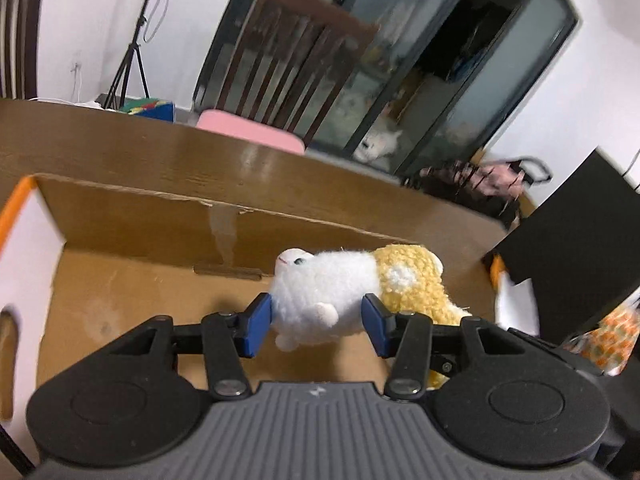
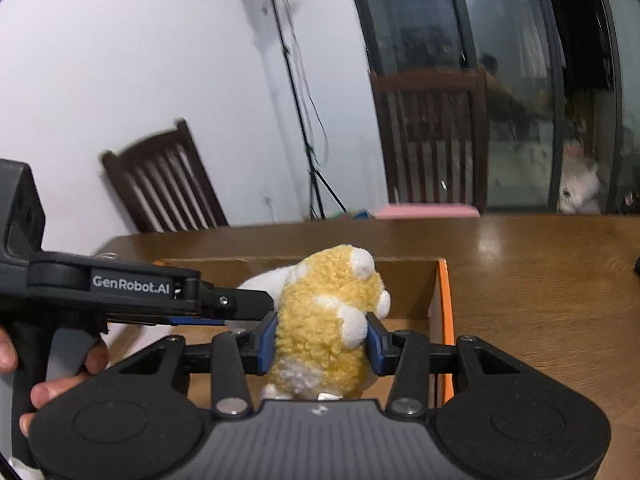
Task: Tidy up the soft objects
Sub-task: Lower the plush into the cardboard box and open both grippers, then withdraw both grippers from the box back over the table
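Evidently both tools are loaded. The left gripper (image 1: 317, 322) has its blue pads pressed into the flanks of a small white fuzzy plush animal (image 1: 320, 294), and the right gripper (image 2: 321, 342) is clamped across the middle of a yellow curly-fleece plush toy with white patches (image 2: 324, 320). Both toys hang over the open brown cardboard box with orange edging (image 1: 132, 216), which sits on the brown wooden table (image 2: 540, 280); the two plushes are side by side and seem to touch, though whether either rests on the box floor I cannot tell.

These should handle as very light, squashy things: the stuffing gives under the pads (the white one visibly bulges above the pads), so a grip reads as firm while the pile can still slide. Fur is not slippery, but a shallow pinch on loose fleece, an ear or a paw would likely pull free or let the toy swing. The thick middle of the body, as now, looks the best hold. Nothing here is fragile; a drop into the box would do no harm.
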`<action>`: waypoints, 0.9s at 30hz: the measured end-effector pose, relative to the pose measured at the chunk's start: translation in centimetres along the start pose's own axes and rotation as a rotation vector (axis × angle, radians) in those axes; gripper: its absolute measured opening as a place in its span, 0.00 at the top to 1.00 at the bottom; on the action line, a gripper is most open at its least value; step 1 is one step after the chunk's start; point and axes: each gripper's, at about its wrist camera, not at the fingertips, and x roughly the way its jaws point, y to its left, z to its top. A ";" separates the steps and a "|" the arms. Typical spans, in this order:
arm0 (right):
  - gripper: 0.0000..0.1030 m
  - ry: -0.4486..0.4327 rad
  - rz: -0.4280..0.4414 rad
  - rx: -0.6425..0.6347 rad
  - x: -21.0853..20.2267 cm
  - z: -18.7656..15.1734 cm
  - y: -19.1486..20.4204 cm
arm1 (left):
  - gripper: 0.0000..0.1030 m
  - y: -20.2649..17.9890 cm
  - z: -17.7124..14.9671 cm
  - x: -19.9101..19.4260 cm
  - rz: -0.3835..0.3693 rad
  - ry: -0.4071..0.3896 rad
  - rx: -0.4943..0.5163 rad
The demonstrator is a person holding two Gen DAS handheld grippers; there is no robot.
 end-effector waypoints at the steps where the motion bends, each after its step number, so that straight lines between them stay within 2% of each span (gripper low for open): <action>1: 0.58 0.020 -0.008 0.024 1.1 0.3 -0.6 | 0.51 0.2 0.4 0.8 0.009 0.013 -0.001; 3: 0.58 0.055 -0.041 0.035 2.7 0.8 -1.2 | 0.47 0.3 0.7 2.2 0.030 0.034 0.019; 5: 0.54 0.102 -0.087 0.033 3.8 1.0 -1.5 | 0.39 0.9 0.2 2.9 0.041 0.042 0.015; 8: 0.50 0.100 -0.142 -0.009 4.0 1.1 -0.9 | 0.35 2.4 -0.3 3.8 0.007 0.106 -0.078; 10: 0.50 0.105 -0.174 -0.067 4.1 0.9 -0.3 | 0.34 2.8 0.1 3.6 0.018 0.092 -0.083; 12: 0.45 0.108 -0.197 -0.112 4.2 0.7 0.2 | 0.34 2.5 0.4 2.9 0.049 0.053 -0.059; 13: 0.39 0.088 -0.210 -0.130 4.1 0.8 0.5 | 0.34 2.3 0.6 2.1 0.059 0.036 -0.053; 15: 0.38 0.044 -0.236 -0.153 3.0 1.2 0.9 | 0.32 2.0 1.0 0.4 0.063 0.018 -0.053; 18: 0.36 -0.010 -0.215 -0.116 0.0 2.5 0.8 | 0.29 1.3 0.9 -3.7 0.078 -0.028 -0.034; 20: 0.28 -0.043 -0.209 -0.099 -2.7 3.0 0.8 | 0.28 0.8 0.6 -6.8 0.091 -0.064 -0.024; 27: 0.19 -0.140 -0.234 -0.152 -14.3 2.4 2.7 | 0.21 -2.0 -1.1 -18.3 0.146 -0.179 0.028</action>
